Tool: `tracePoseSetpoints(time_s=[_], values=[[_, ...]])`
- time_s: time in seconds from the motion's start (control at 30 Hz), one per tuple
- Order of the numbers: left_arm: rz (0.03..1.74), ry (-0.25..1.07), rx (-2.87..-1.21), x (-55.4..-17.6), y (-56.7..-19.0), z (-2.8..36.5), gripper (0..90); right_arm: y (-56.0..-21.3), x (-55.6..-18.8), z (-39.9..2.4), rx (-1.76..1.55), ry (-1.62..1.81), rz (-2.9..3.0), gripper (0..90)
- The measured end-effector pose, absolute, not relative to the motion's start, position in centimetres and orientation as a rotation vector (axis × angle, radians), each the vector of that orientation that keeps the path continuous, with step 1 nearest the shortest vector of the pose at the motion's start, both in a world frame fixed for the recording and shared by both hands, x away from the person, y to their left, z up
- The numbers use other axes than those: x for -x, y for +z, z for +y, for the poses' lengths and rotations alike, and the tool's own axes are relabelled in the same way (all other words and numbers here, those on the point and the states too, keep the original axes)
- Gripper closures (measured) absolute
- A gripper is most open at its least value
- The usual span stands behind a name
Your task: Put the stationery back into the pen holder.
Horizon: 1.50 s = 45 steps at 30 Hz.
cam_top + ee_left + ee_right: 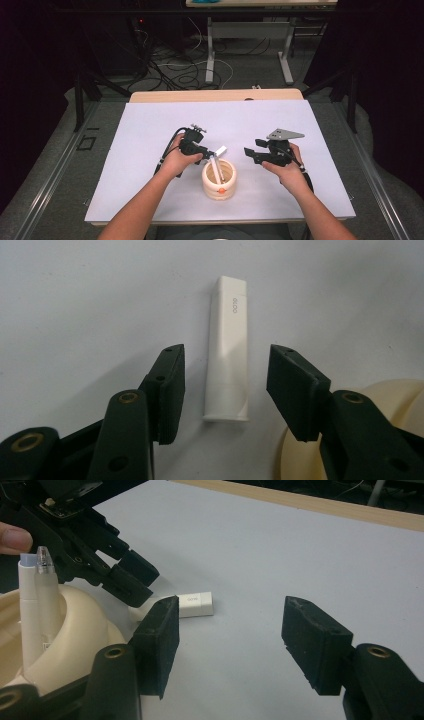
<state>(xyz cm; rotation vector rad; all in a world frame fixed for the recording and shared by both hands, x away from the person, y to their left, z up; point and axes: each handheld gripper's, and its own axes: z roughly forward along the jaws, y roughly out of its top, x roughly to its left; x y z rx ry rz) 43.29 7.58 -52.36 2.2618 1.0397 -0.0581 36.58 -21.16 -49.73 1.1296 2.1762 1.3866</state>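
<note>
**White cap between the left jaws, not yet pinched**

Down on the white table sheet (150,130): one small white cap (227,352), lying flat, just beside the cream holder (219,180). Long axis running straight along the left gripper's line of sight in the left gripper view, the open flared end toward the camera, the closed squared end with its tiny printed mark pointing away. In the high view, that same cap (220,150) angled up and to the right, off the holder's far rim.

Left gripper (225,385) straddling the cap, one black pad on either side, a gap showing on both sides, so jaws apart and nothing squeezed. Seen from the right gripper view too (127,575), low over the sheet with the cap (196,604) poking out past the tips.

Right gripper (250,152) hanging to the right of the holder, well clear of the cap, jaws spread and holding nothing; only bare sheet between its pads (165,635).

Counting up: one loose cap, one ribbed round holder, two white pens (35,605) standing side by side inside it in the right gripper view, one with a clear tip. One small orange spot (221,190) on the holder's near side. Two grippers, two hands.
</note>
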Motion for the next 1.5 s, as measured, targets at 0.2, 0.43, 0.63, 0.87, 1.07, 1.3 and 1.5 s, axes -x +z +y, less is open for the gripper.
tracePoseSetpoints(time_s=[0.2, 0.43, 0.63, 0.87, 1.07, 1.3, 1.5], values=[[1.052, -0.084, -2.279, -43.4, -52.8, 7.3, 51.5, -49.7, -36.5, -21.3, -1.132, 1.389, 2.174, 40.0], [1.054, -0.111, -2.298, -43.5, -53.2, 7.1, 52.6, -49.9, -36.5, -21.2, -1.143, 1.384, 2.180, 40.0], [1.066, -0.129, -2.322, -43.6, -53.5, 7.0, 55.7, -50.0, -36.5, -21.2, -1.145, 1.387, 2.178, 40.0], [1.075, -0.135, -2.340, -43.7, -53.8, 6.9, 60.8, -50.1, -36.5, -21.2, -1.142, 1.380, 2.180, 40.0], [1.075, -0.161, -2.342, -43.8, -53.8, 7.0, 65.9, -50.1, -36.6, -21.2, -1.148, 1.390, 2.180, 40.1], [1.101, -0.184, -2.325, -43.9, -53.8, 7.1, 66.8, -50.2, -36.7, -21.3, -1.143, 1.378, 2.183, 40.1], [1.113, -0.185, -2.322, -43.9, -53.8, 7.1, 67.0, -50.1, -36.6, -21.3, -1.148, 1.388, 2.175, 40.1]])
